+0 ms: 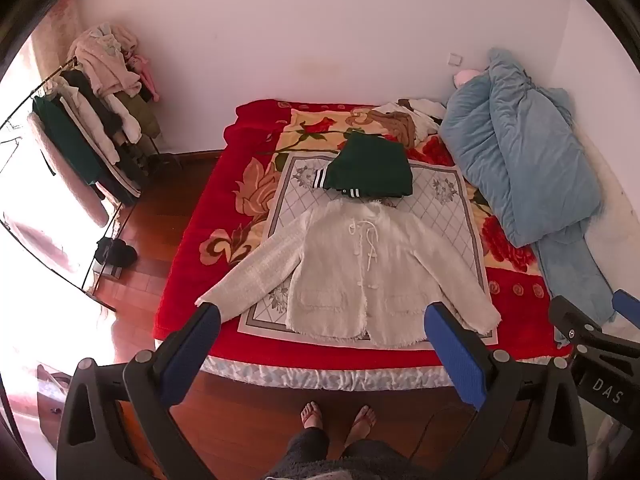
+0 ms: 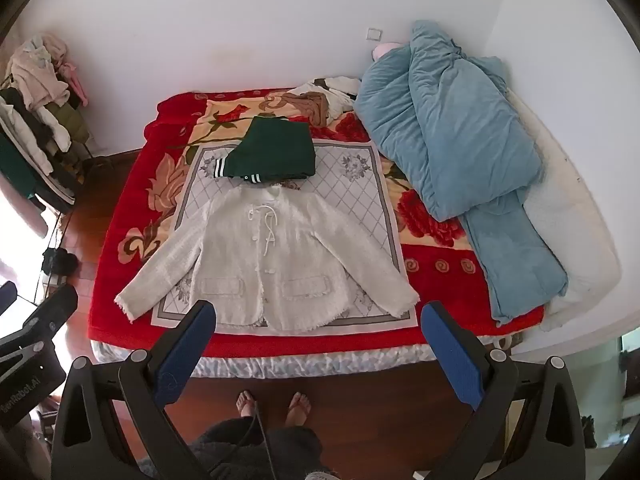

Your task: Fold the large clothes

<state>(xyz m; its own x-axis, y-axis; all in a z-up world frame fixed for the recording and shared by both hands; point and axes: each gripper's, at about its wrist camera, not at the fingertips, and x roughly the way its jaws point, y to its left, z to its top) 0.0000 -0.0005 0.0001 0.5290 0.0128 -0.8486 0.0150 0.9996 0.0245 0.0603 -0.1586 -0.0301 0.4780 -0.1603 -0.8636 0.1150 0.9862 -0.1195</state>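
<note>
A white knit jacket (image 1: 352,268) lies flat, front up, sleeves spread, on the red floral blanket (image 1: 192,248) of the bed; it also shows in the right wrist view (image 2: 272,260). Behind its collar lies a folded dark green garment (image 1: 372,166) with striped cuffs, also in the right wrist view (image 2: 276,150). My left gripper (image 1: 322,320) is open and empty, held above the bed's near edge, short of the jacket's hem. My right gripper (image 2: 320,318) is open and empty, at the same distance. Each gripper shows at the edge of the other's view.
A blue quilt (image 2: 452,128) lies bunched along the bed's right side. A pile of loose clothes (image 1: 404,118) sits at the bed's far end. A clothes rack (image 1: 92,120) stands at the left wall. The person's feet (image 1: 340,420) stand on the wood floor.
</note>
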